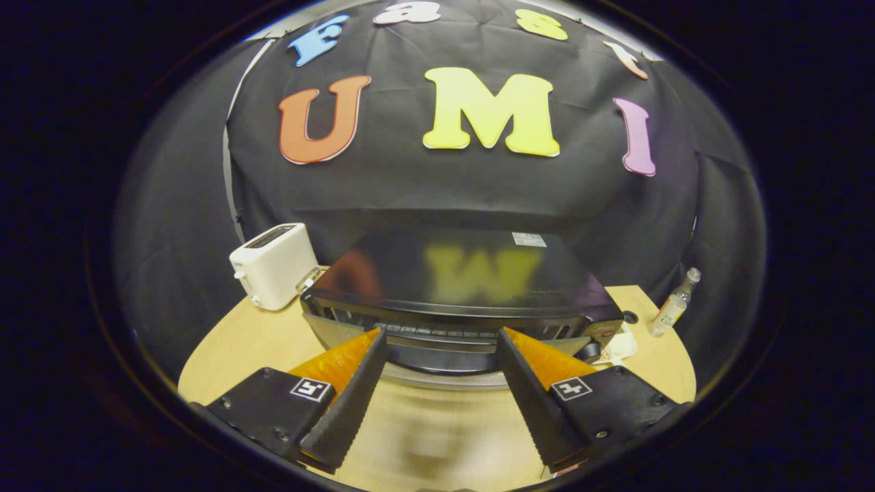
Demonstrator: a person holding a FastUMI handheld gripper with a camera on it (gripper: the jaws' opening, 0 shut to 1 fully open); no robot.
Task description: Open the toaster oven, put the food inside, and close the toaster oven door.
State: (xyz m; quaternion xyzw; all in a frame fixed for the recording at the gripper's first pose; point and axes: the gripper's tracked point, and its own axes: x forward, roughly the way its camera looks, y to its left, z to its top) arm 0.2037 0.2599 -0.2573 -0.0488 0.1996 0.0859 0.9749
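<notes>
The black toaster oven (465,273) stands on the round wooden table (232,342), seen from above and in front. Its glossy top mirrors the wall. Its front door (437,355) has dark glass, a row of slots above it and a silver handle bar (444,379) along its lower edge. From this angle I cannot tell whether the door is shut or slightly ajar. My gripper (441,335) is open, with its orange-backed fingers (355,383) spread wide on either side of the door and handle and nothing between them. The tabletop just below the handle is blurred.
A white slot toaster (273,266) sits on the table left of the oven. A small clear bottle (673,304) stands at the table's right edge. Something white (618,345) lies by the oven's front right corner, partly hidden. Bare wood stretches before the oven.
</notes>
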